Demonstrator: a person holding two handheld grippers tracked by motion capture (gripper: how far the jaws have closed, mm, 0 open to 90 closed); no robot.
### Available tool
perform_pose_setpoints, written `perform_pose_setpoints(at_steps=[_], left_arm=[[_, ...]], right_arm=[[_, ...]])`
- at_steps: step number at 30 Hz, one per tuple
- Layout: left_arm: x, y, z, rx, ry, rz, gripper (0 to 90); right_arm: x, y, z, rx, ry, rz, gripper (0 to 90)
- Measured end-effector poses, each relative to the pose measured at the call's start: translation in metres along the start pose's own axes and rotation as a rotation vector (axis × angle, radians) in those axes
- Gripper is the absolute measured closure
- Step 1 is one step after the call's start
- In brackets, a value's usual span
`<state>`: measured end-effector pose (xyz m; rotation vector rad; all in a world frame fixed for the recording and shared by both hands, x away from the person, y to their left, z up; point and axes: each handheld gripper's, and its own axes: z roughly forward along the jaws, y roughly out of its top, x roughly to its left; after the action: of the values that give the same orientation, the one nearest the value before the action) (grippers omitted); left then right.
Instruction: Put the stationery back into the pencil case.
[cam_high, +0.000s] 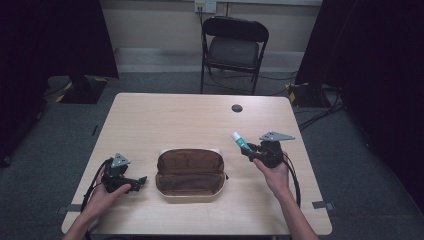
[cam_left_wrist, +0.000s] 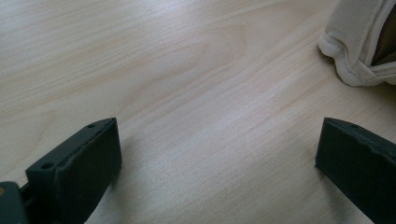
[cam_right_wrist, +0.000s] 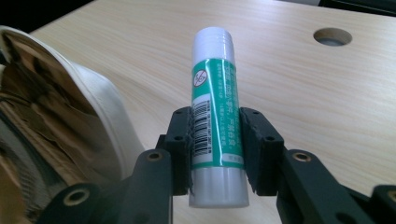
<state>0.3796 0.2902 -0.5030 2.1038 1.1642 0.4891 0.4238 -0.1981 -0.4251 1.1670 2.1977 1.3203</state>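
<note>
- My right gripper (cam_high: 248, 149) sits right of centre in the high view, jaws clamped on a glue stick (cam_high: 240, 141) with a green label and white cap.
- In the right gripper view the glue stick (cam_right_wrist: 216, 112) stands up the middle of the frame, squeezed at its lower half, cap pointing to the top of the frame.
- The open pouch (cam_high: 190, 172), brown inside with a cream shell, lies at lower centre of the table (cam_high: 165, 120), apart from the glue stick.
- My left gripper (cam_high: 137, 181) rests at lower left, just beside the pouch.
- In the left gripper view its jaws stand wide apart over bare wood, the pouch edge (cam_left_wrist: 359, 46) at upper right.
- A folding chair (cam_high: 234, 47) stands beyond the table, top centre.
</note>
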Motion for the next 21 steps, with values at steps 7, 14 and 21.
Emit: perform_pose_setpoints(at_steps=[7,14,21], left_arm=[[0.000,0.000,0.000,0.000,0.001,0.000,0.0],[0.000,0.000,0.000,0.001,0.001,0.002,0.0],[0.000,0.000,0.000,0.000,0.000,0.000,0.0]], right_arm=[[0.013,0.014,-0.010,-0.037,0.029,-0.038,66.2],[0.021,0.027,-0.025,-0.080,0.059,-0.063,66.2],[0.039,0.039,-0.033,-0.112,0.096,-0.103,66.2]])
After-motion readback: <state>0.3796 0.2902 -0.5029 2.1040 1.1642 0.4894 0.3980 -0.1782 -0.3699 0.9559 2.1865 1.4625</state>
